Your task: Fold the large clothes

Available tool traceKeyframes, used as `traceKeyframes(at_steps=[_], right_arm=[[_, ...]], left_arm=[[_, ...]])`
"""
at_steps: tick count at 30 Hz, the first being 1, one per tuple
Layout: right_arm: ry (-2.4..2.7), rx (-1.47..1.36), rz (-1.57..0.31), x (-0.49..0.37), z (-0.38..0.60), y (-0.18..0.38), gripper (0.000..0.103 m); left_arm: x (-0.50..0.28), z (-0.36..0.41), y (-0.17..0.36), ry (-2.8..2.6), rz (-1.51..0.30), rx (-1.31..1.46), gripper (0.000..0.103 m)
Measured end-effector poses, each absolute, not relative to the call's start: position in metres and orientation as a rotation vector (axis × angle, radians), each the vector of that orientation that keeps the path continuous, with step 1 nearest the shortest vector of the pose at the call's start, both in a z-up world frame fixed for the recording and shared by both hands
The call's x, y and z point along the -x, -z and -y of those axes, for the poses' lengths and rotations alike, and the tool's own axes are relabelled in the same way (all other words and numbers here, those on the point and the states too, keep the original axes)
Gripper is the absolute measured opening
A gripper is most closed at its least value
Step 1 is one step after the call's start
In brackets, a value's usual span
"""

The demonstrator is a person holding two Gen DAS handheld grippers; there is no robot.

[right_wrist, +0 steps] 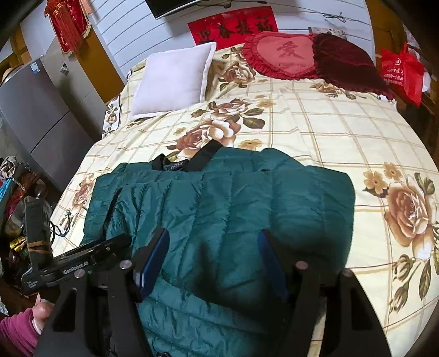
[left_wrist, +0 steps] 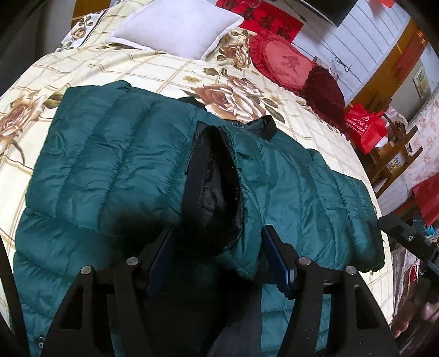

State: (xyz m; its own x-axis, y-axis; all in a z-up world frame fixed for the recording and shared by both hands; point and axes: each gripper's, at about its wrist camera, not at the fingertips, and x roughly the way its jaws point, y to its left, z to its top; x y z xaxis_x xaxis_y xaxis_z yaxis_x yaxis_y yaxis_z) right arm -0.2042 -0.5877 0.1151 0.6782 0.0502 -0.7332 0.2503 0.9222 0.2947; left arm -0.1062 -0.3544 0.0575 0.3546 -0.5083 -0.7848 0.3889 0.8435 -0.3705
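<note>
Left wrist view: a teal quilted puffer jacket lies flat on my landmark, a cream rose-print bedspread, with a white square pillow and a red heart cushion beyond the jacket. My left gripper hovers spread over a sleeve's dark cuff opening, pinching nothing. My right gripper tilts down, also spread, above the puffy fabric.
</note>
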Motion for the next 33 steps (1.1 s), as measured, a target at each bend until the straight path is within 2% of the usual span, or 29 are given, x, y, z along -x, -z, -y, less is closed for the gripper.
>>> traceKeyframes(at_steps=[3,6,8,20,29,33], right_arm=[[0.132,-0.391,-0.823,0.209,0.593,-0.113,0.07],[0.155,-0.41,-0.817,0.213,0.602,-0.112,0.07],[0.176,-0.419,-0.813,0.216,0.607,-0.112,0.07],[0.289,-0.425,-0.811,0.201,0.619,-0.108,0.07],[0.242,-0.365,-0.873,0.143,0.579,-0.079,0.07],[0.283,-0.248,-0.952,0.123,0.565,-0.055,0.071]], left_arm=[[0.107,0.359,-0.056,0.591,-1.062,0.125,0.044],[0.11,0.362,-0.062,0.631,-1.039,0.101,0.01],[0.113,0.362,-0.071,0.649,-1.003,0.066,0.004],[0.071,0.289,-0.127,0.54,-0.849,0.085,0.001],[0.044,0.253,-0.084,0.447,-0.936,0.077,0.001],[0.041,0.254,-0.061,0.429,-1.0,0.071,0.014]])
